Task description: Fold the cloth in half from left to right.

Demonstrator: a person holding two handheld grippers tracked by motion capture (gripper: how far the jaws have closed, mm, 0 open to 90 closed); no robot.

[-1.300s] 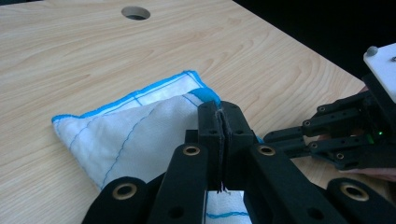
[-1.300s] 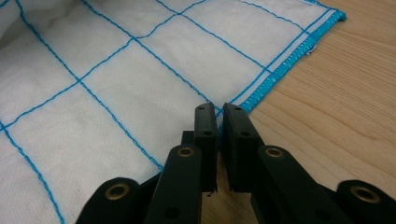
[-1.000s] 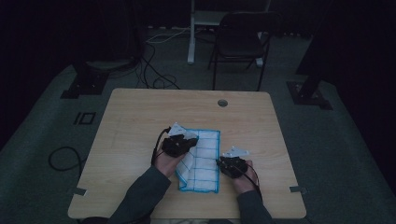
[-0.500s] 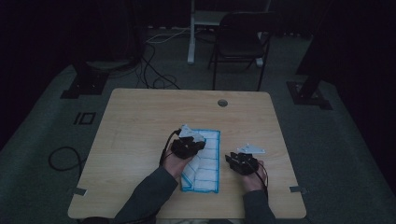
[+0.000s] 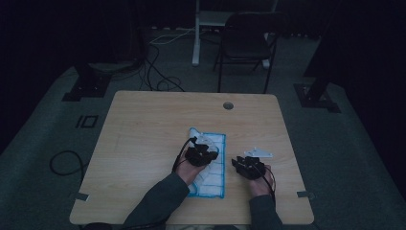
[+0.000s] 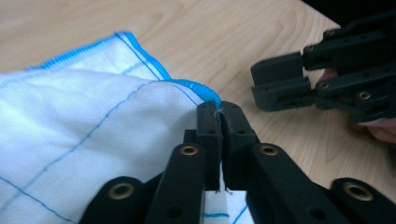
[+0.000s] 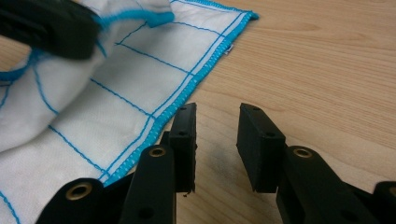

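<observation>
Soft, light and limp, going by the way the cloth (image 5: 213, 179) drapes and bunches: white weave with a blue grid and a stitched blue hem (image 6: 194, 85). Likely to sag, fold on itself and slide easily over the smooth table (image 5: 143, 124); nothing fragile about it. Best taken at the hem or a corner, where the stitching gives the pads something firm to bite; a pinch in the middle would only gather a loose lump.

Lying lengthwise near the front middle of the table, partly folded over, with one edge lifted.

Left gripper (image 6: 220, 112) over the cloth, jaws almost together on the hem at the raised fold, a sliver of fabric between them; jaws just been opening a little, so hard to say whether the pinch holds firm.

Right gripper (image 7: 217, 116) just beside the cloth's right edge, jaws moderately apart, lately eased wider, nothing between them but bare wood; not touching the fabric.

Counted: one cloth, one table, two grippers, two hands. Beyond the table, one dark chair (image 5: 246, 45), and cables on the floor, too dim to number.
</observation>
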